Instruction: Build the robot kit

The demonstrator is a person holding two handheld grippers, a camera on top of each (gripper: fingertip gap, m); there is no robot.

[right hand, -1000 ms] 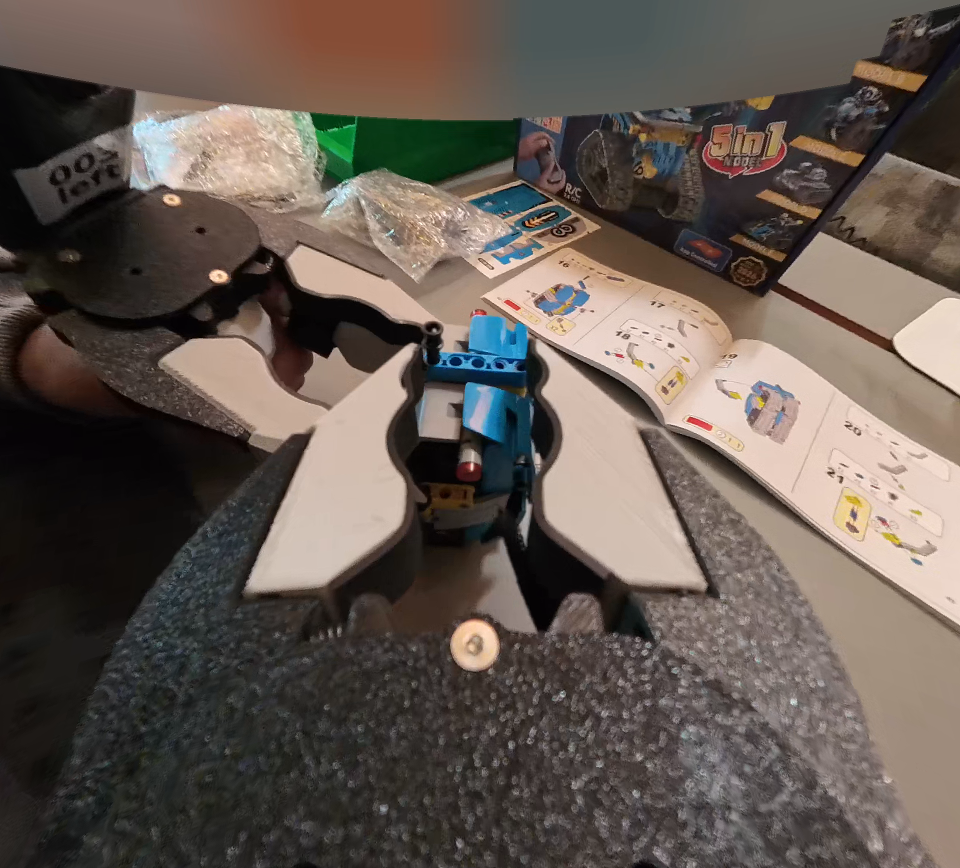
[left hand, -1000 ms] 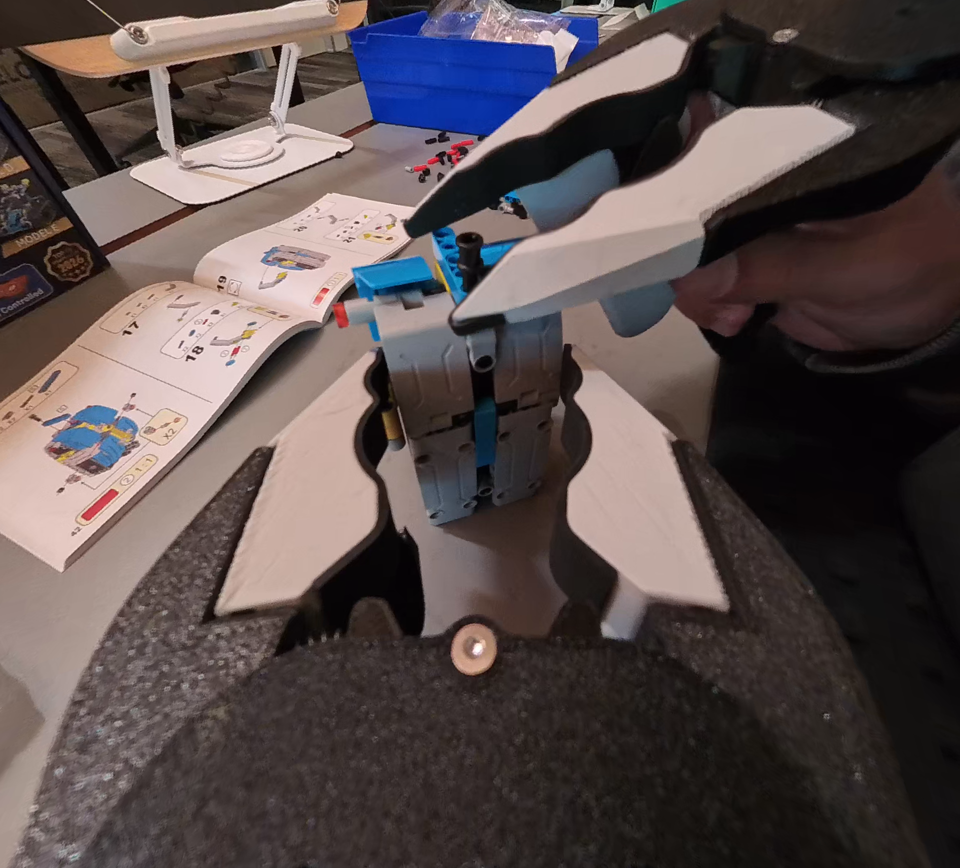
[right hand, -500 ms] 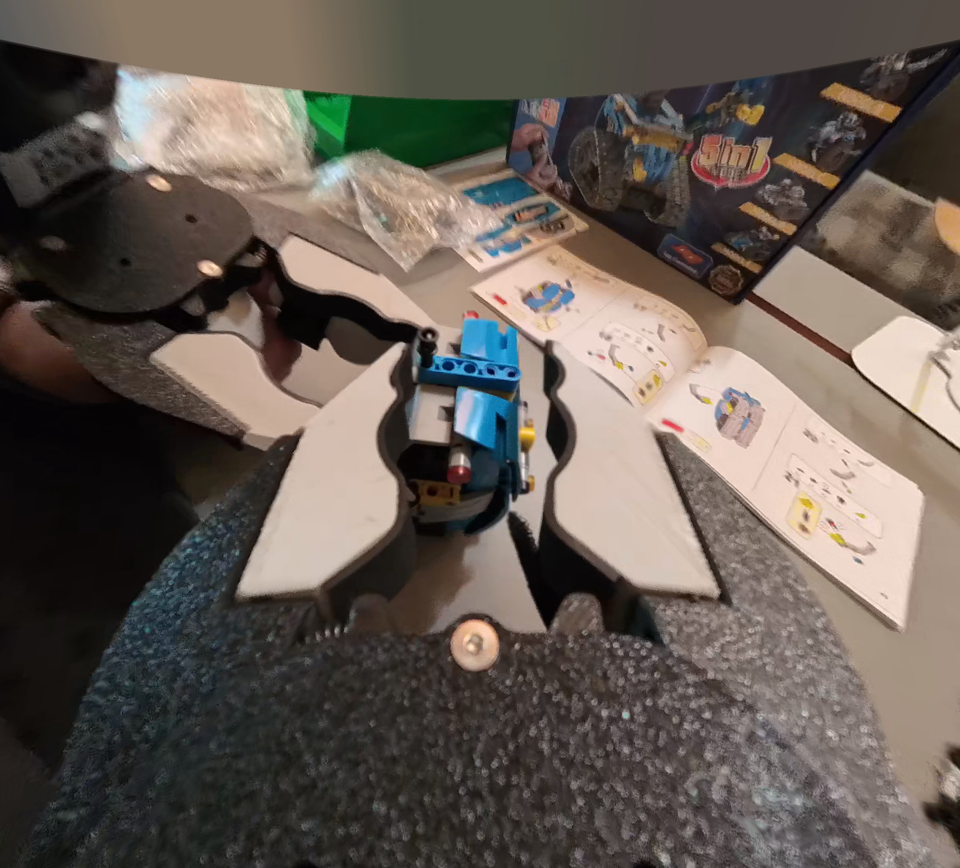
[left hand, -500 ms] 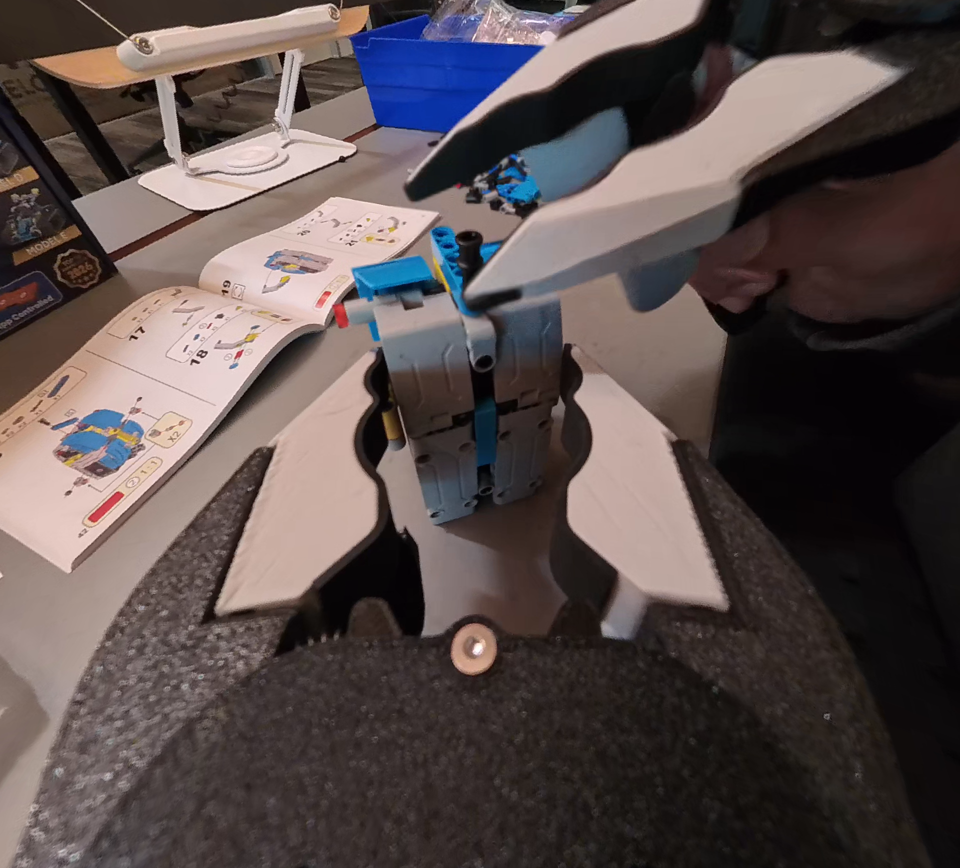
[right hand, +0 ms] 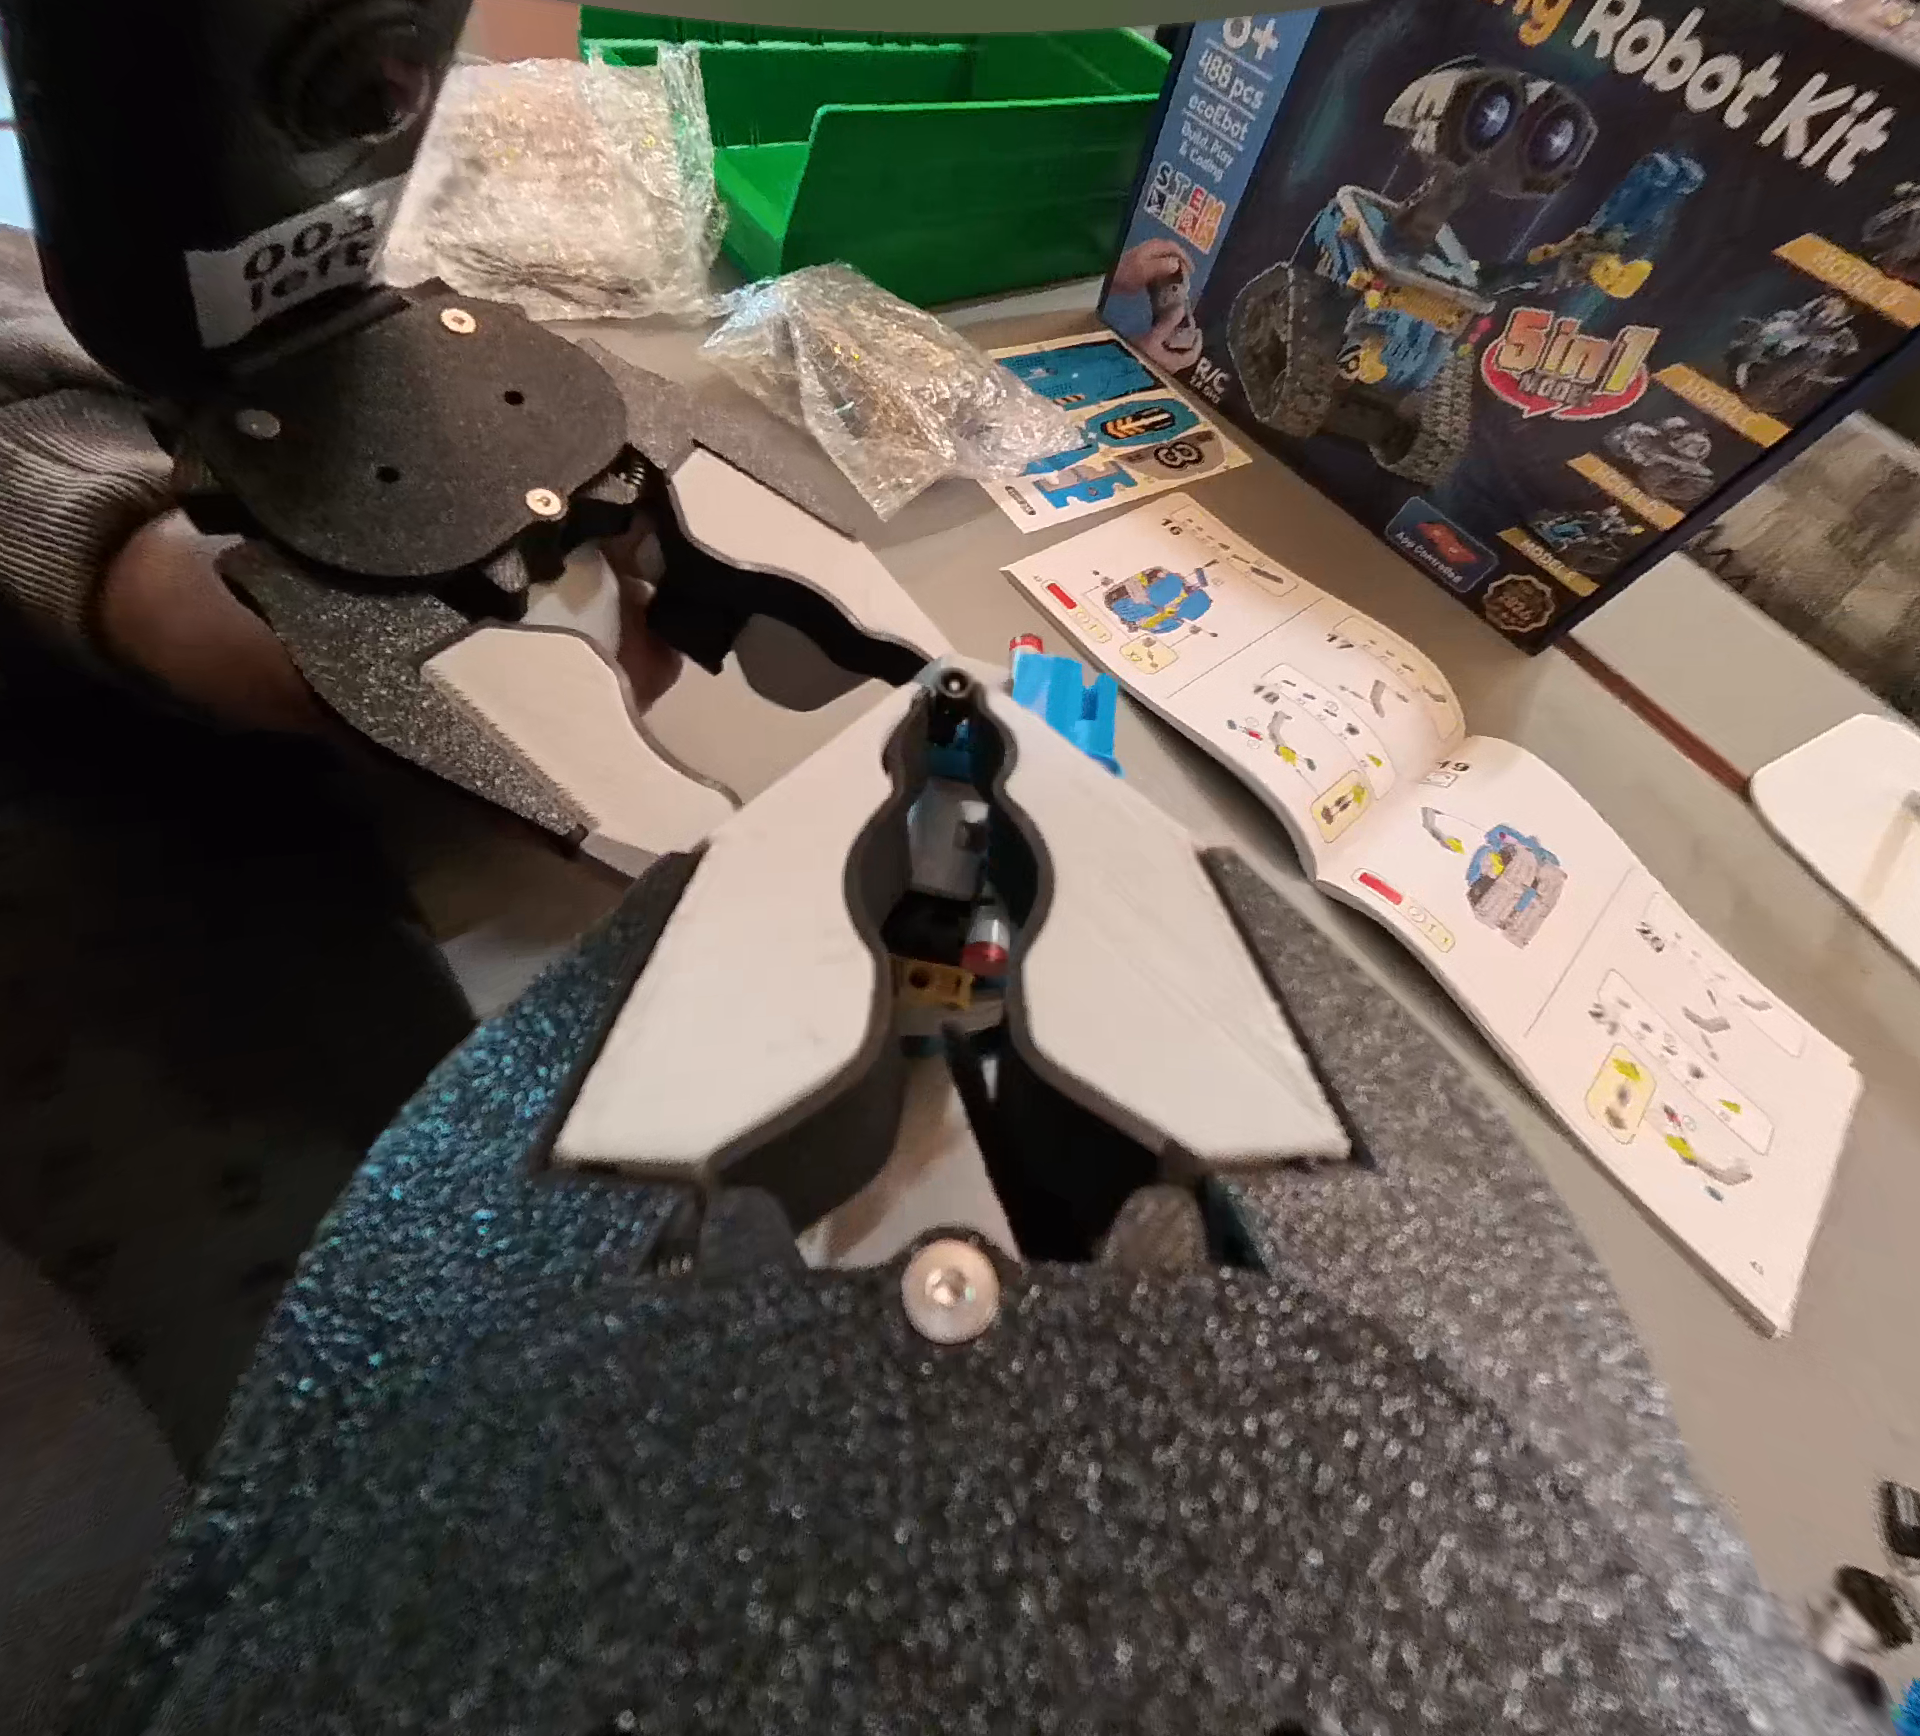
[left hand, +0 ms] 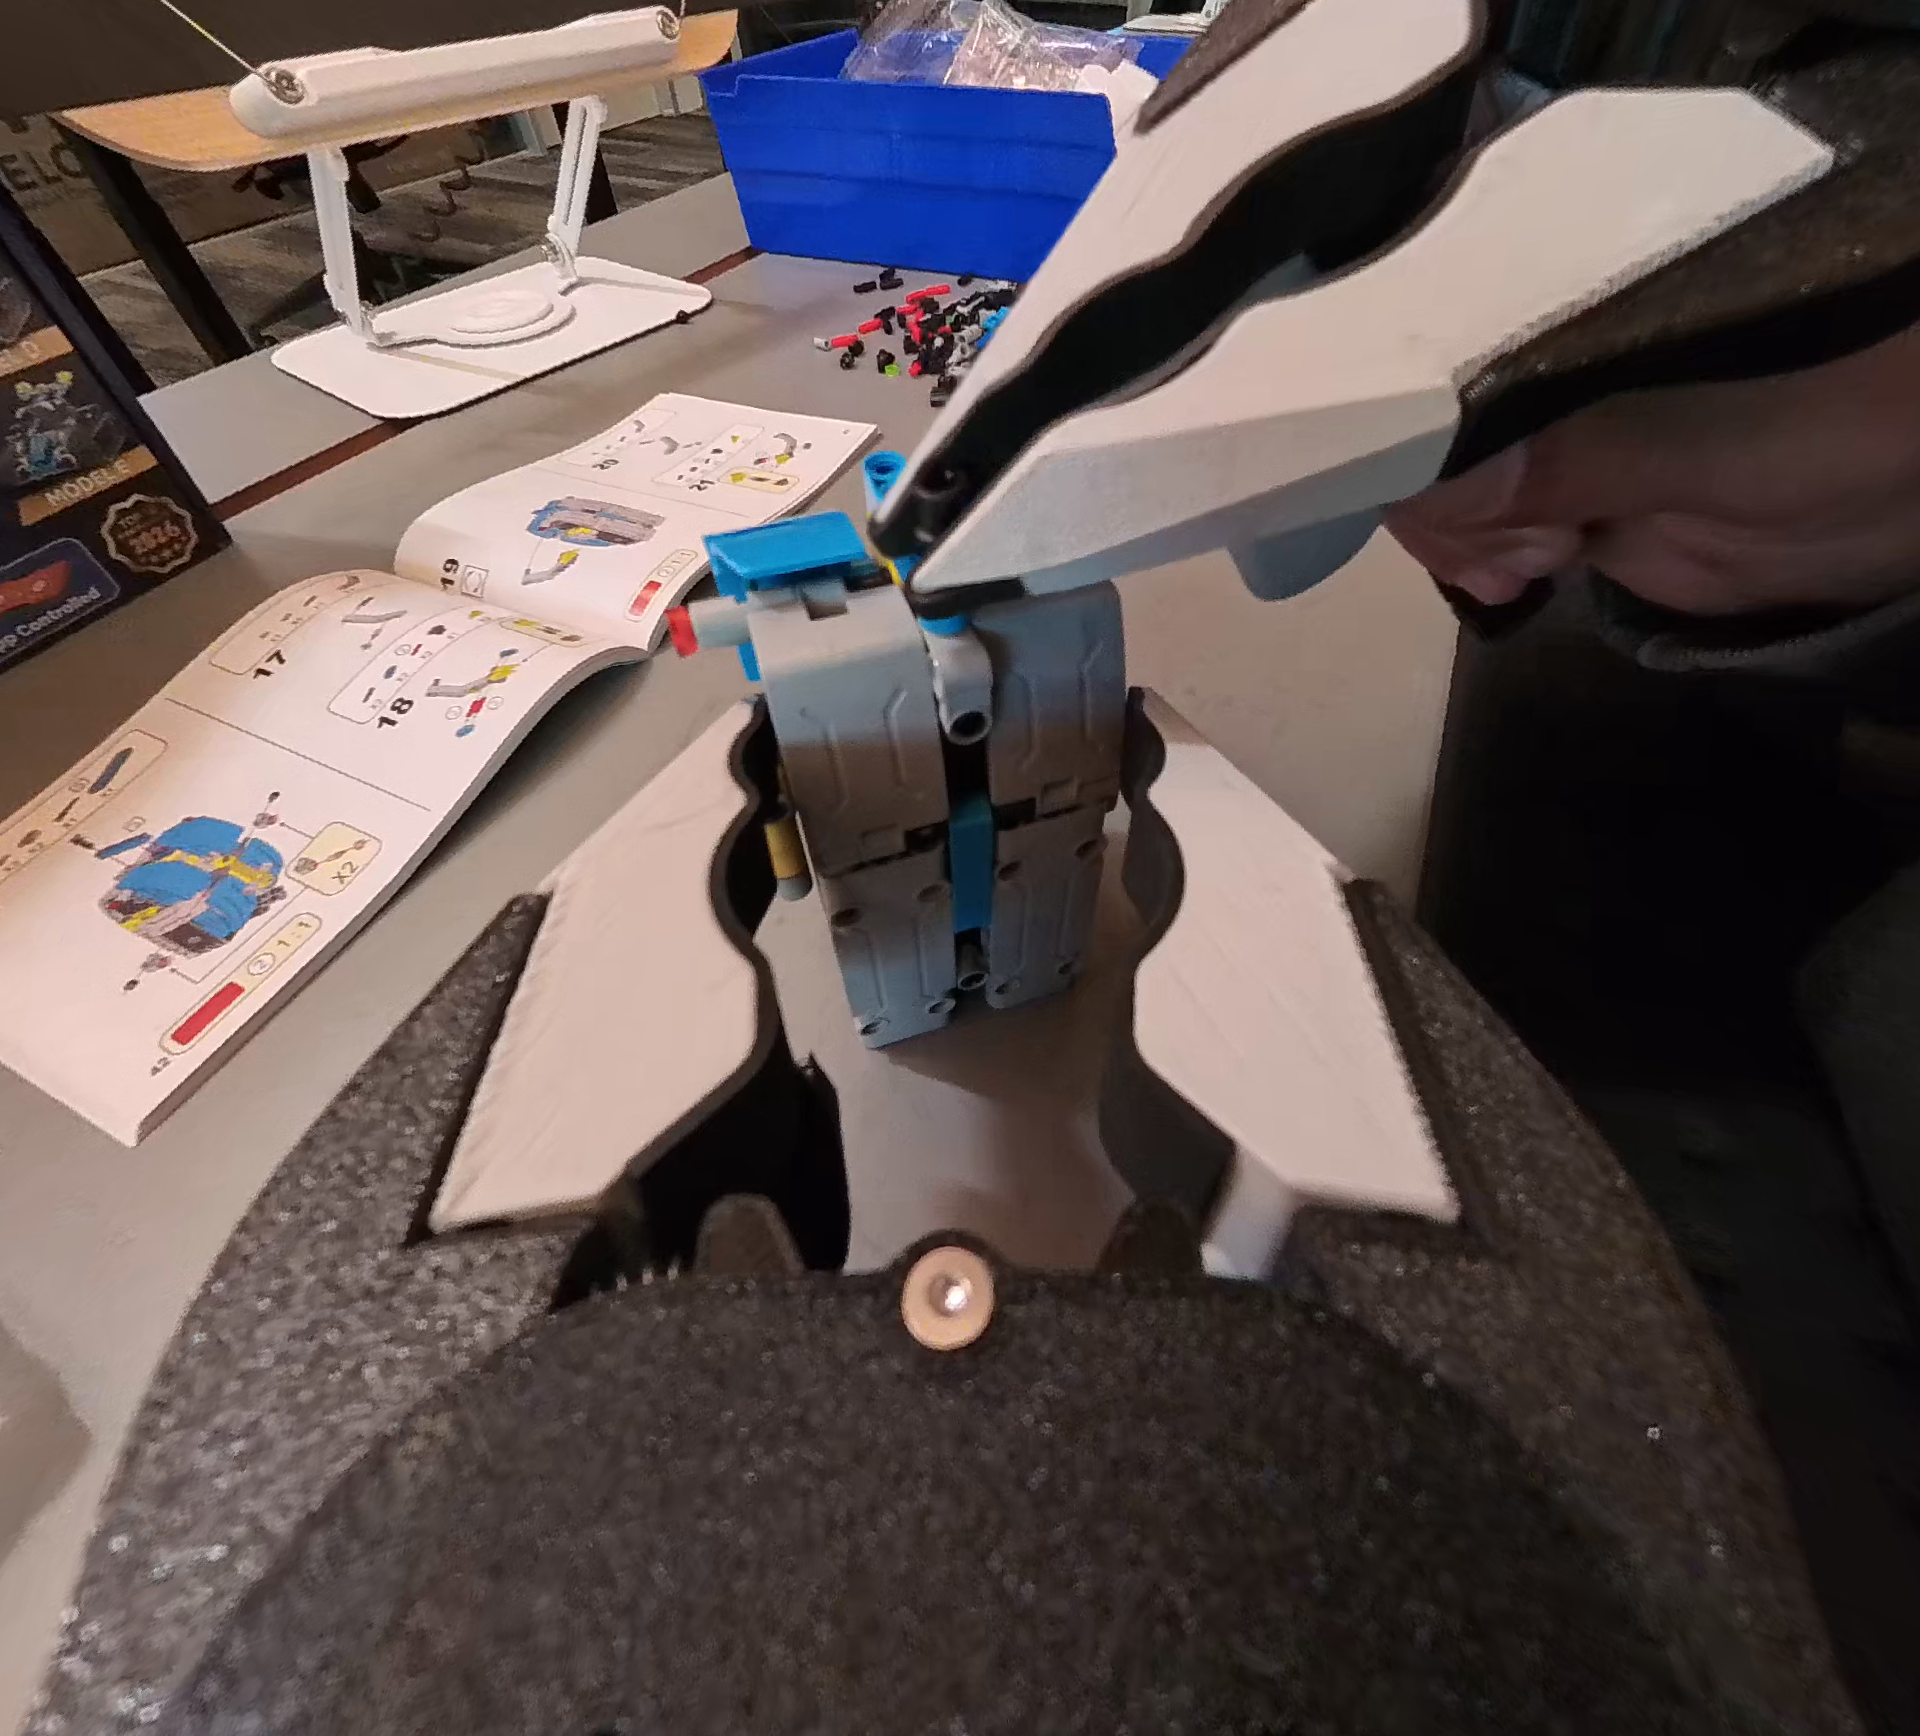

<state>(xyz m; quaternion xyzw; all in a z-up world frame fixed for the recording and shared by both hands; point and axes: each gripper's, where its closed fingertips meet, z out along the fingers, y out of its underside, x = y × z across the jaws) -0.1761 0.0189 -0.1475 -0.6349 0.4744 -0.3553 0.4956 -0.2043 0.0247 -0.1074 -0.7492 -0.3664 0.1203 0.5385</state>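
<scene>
A grey table (left hand: 312,481) fills both views, with a dim office behind it in the left wrist view.

In the left wrist view the left gripper (left hand: 945,730) rises from the bottom of the frame, its two pale fingers pressed against the sides of an upright grey and blue model (left hand: 935,813) at frame centre. The model's lower end stands just above or on the table; which cannot be told. From the upper right the right gripper (left hand: 914,543) slants down to the model's top, its tips closed on a small black pin (left hand: 932,486) beside a blue plate (left hand: 790,548).

To the left of the model an open booklet (left hand: 343,710) lies flat. Behind it, in the upper left, stands a white lamp (left hand: 468,76). A blue bin (left hand: 904,159) holding clear bags sits at upper centre, with a scatter of small parts (left hand: 925,325) on the table in front of it. A dark box (left hand: 83,481) shows at the left edge. A hand (left hand: 1662,502) shows at the right edge under the right gripper.

In the right wrist view the right gripper (right hand: 951,699) has its fingers nearly together, the pin (right hand: 951,689) pinched at their tips over the model (right hand: 956,865). The left gripper (right hand: 810,699) comes in from the left. The booklet (right hand: 1455,865) lies to the right, the box (right hand: 1538,252) in the upper right, a sticker sheet (right hand: 1112,429) before it. Two crumpled clear bags (right hand: 883,377) and a green bin (right hand: 914,148) fill the upper centre.
</scene>
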